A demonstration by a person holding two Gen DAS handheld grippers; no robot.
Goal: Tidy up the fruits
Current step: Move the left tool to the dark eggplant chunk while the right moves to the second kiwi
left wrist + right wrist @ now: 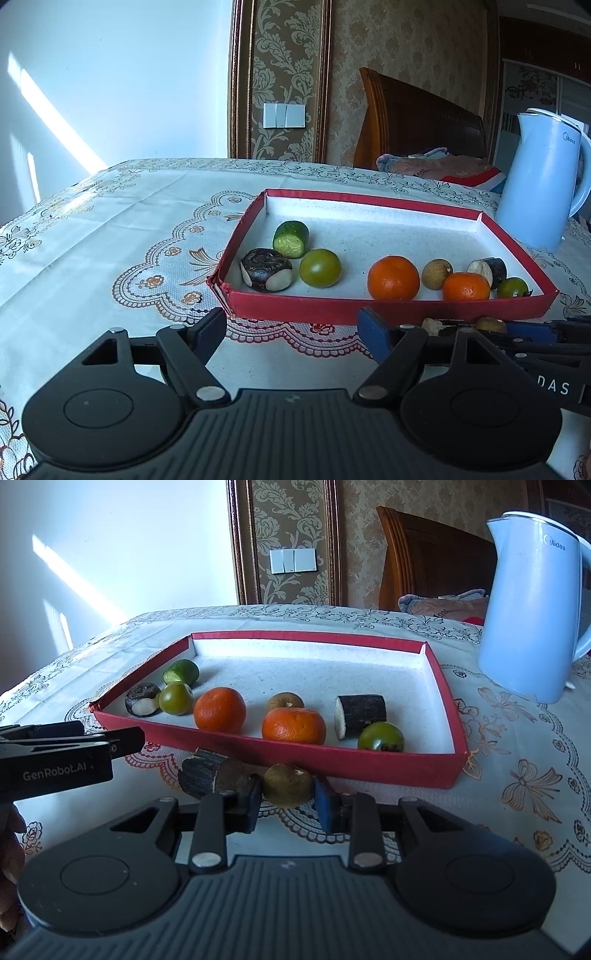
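Observation:
A red tray (pixel 332 758) holds two oranges (pixel 219 713), green tomatoes (pixel 176 698), a cucumber piece (pixel 181 672), a brown round fruit (pixel 285 701) and dark cut pieces (pixel 360 715). On the cloth in front of the tray's near wall, my right gripper (pixel 288 790) is shut on another small brown round fruit (pixel 286 784), a blue pad pressing each side. A dark cut piece (pixel 207 777) lies against its left finger. My left gripper (pixel 291 328) stands open and empty before the tray's left corner (pixel 221 291).
A pale blue kettle (pixel 532 609) stands at the back right, just beyond the tray. The embroidered tablecloth (pixel 110 229) stretches bare to the left of the tray. A wooden headboard (pixel 417 122) and bedding sit behind the table.

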